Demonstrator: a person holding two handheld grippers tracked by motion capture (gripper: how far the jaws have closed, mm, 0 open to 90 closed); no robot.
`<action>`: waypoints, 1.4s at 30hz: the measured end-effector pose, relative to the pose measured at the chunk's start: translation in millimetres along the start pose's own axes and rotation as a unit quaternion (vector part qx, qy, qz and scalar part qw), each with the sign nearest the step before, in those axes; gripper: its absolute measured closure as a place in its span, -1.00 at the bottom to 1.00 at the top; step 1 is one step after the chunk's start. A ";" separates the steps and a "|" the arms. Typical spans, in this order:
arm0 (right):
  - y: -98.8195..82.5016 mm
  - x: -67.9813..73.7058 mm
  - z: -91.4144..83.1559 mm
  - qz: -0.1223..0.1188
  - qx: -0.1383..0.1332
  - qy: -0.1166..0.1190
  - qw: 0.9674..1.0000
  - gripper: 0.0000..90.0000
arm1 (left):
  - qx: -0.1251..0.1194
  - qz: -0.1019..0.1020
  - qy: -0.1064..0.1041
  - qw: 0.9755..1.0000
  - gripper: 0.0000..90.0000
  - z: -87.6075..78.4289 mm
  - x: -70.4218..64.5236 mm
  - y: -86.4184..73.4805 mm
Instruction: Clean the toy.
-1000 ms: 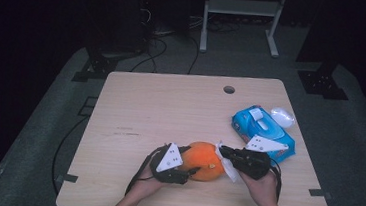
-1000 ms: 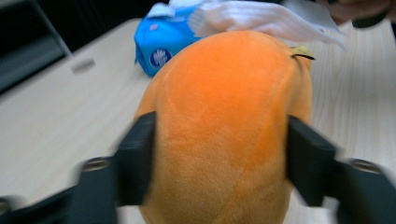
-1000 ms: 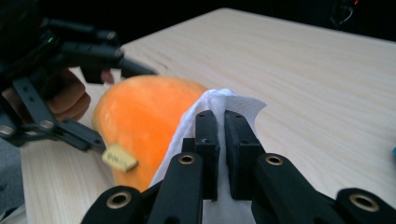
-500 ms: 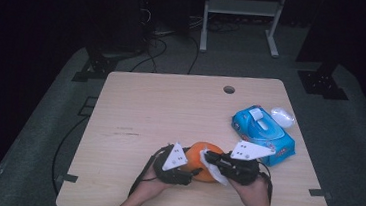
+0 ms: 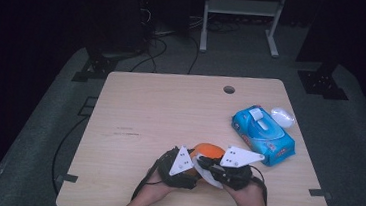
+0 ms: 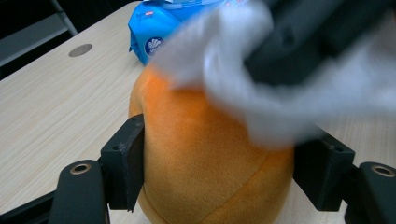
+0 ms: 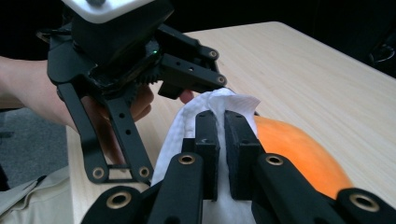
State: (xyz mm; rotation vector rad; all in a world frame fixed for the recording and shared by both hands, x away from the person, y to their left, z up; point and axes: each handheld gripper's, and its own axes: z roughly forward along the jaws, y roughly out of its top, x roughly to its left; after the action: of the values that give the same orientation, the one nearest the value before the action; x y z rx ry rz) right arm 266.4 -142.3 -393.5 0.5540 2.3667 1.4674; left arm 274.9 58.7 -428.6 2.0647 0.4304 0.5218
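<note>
The blue wipes pack (image 5: 263, 135) and a clear lid (image 5: 282, 117) block the table's (image 5: 160, 111) right side; elsewhere stays passable.

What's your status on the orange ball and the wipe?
Left gripper clamped on orange ball. Right gripper shut on white wipe, wiping the ball. Blue wipes pack off to the side, nothing blocking.

The plush ball (image 6: 210, 163) was plain orange with faint seam lines, and the wipe (image 7: 187, 126) draped over it was white with a fine dimpled texture. Both grippers' jaws were matt black with brass-coloured rivets. The wipes packet (image 5: 263, 135) was bright blue with a white flap and small red and white print, and the table (image 5: 160, 111) was pale wood grain.
</note>
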 end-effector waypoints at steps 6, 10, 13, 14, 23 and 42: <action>-6.0 -28.2 -17.9 0.028 -0.009 -0.052 0.998 0.86 | -0.005 -0.003 -0.003 1.000 -0.38 -0.4 0.2 -0.9; -17.1 -44.1 -26.2 0.062 -0.012 -0.067 0.996 0.86 | -0.004 0.001 -0.001 1.000 -0.39 0.6 -1.1 0.7; -11.0 -30.7 -20.5 0.041 -0.018 -0.052 0.998 0.85 | 0.002 0.008 0.000 1.000 -0.39 1.6 -1.2 -0.3; -8.7 -25.2 -17.3 0.033 -0.022 -0.041 0.998 0.85 | 0.004 0.005 0.001 1.000 -0.39 1.7 -0.8 -1.0; -20.4 -40.4 -19.1 0.072 -0.016 -0.045 0.996 0.86 | 0.010 -0.034 -0.010 0.999 -0.36 -0.5 9.6 -9.2; -23.0 -32.5 -8.3 0.049 -0.001 -0.032 0.998 0.86 | -0.010 -0.072 -0.053 0.996 -0.32 -7.3 21.2 -9.2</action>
State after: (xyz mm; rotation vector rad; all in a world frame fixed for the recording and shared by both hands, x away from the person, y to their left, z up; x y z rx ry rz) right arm 287.4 -173.4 -409.0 0.7156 2.3187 1.4698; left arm 288.3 78.9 -428.9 2.0135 0.5040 0.3269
